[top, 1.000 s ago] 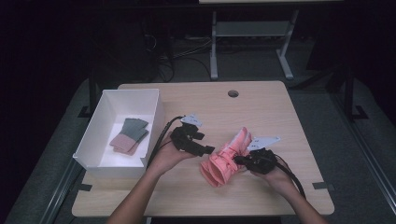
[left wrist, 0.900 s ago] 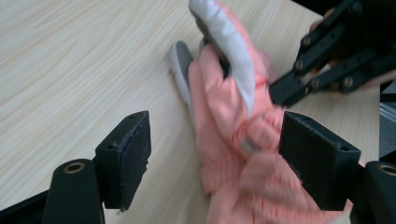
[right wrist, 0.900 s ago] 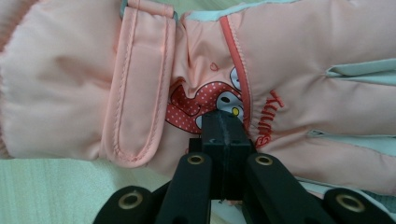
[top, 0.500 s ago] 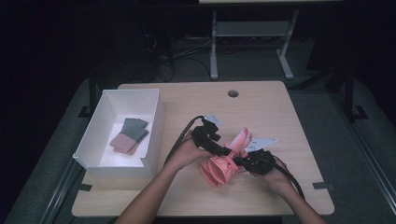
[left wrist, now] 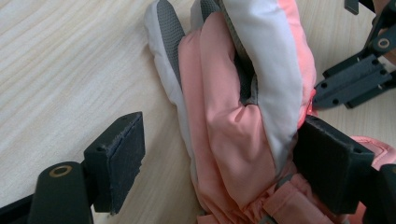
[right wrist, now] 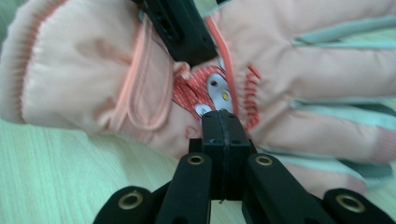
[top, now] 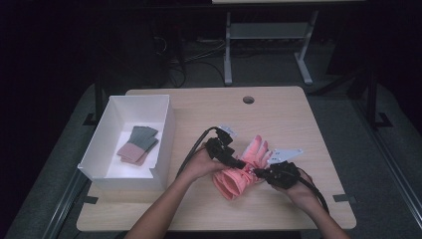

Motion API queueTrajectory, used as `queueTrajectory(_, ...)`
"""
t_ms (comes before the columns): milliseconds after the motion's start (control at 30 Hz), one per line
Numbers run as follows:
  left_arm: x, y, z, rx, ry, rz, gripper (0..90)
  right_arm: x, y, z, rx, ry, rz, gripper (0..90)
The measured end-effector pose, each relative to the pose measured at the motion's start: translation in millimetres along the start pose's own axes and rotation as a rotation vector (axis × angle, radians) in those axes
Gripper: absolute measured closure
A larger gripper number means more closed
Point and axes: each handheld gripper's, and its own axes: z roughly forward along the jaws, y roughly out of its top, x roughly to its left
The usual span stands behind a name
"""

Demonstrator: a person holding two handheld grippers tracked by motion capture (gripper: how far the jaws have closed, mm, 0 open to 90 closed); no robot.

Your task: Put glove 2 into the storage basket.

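Observation:
A pair of pink winter gloves (top: 238, 177) lies stacked at the table's middle, fingers pointing away from me. My left gripper (top: 238, 162) comes in from the left and is open. In the left gripper view its jaws (left wrist: 224, 140) straddle the glove (left wrist: 219, 84), with the right-hand jaw against the white-and-pink side. My right gripper (top: 259, 173) is at the gloves' right edge. In the right gripper view it (right wrist: 223, 128) is shut on the pink glove (right wrist: 93, 79) near a red patch with a small face. The left gripper's jaw (right wrist: 182, 30) shows above it.
A white box (top: 164, 144) stands at the table's left with folded grey-and-pink gloves (top: 137, 144) inside. The wooden table (top: 288, 114) has a round cable hole (top: 248, 99) at the back. Dark floor and a metal stand lie beyond.
My left gripper moved right, from near the box to the gloves, and now straddles them. The right gripper stayed put, still pinching the glove.

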Motion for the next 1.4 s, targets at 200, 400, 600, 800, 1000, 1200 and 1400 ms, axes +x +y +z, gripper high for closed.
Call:
queueTrajectory(200, -1.7, 0.5, 7.2, 0.018, -0.033, -0.005, 20.3, -2.6, -3.2, 10.0, 0.036, -0.010, 0.003, 90.0)
queueTrajectory(400, 4.1, 0.0, 15.7, 0.061, -0.113, -0.033, 23.6, -0.8, -3.4, 14.8, 0.044, -0.018, 0.001, 90.0)
queueTrajectory(600, 4.9, -1.0, 22.3, 0.092, -0.177, -0.065, 28.8, -0.4, -3.5, 17.3, 0.049, -0.020, -0.011, 90.0)
queueTrajectory(800, 8.1, -2.0, 26.4, 0.112, -0.232, -0.086, 32.4, -0.9, -3.7, 18.3, 0.052, -0.014, -0.020, 90.0)
queueTrajectory(1000, 11.8, -5.2, 25.3, 0.109, -0.275, -0.127, 46.2, -0.9, -3.1, 19.1, 0.054, -0.017, -0.020, 90.0)
queueTrajectory(1200, 9.0, -6.6, 20.6, 0.088, -0.266, -0.114, 58.8, -1.7, -3.1, 15.7, 0.049, -0.007, -0.008, 90.0)
queueTrajectory(1400, 6.2, -4.1, 10.8, 0.064, -0.281, -0.127, 61.6, -3.5, -4.2, 0.7, 0.007, 0.019, 0.012, 87.3)
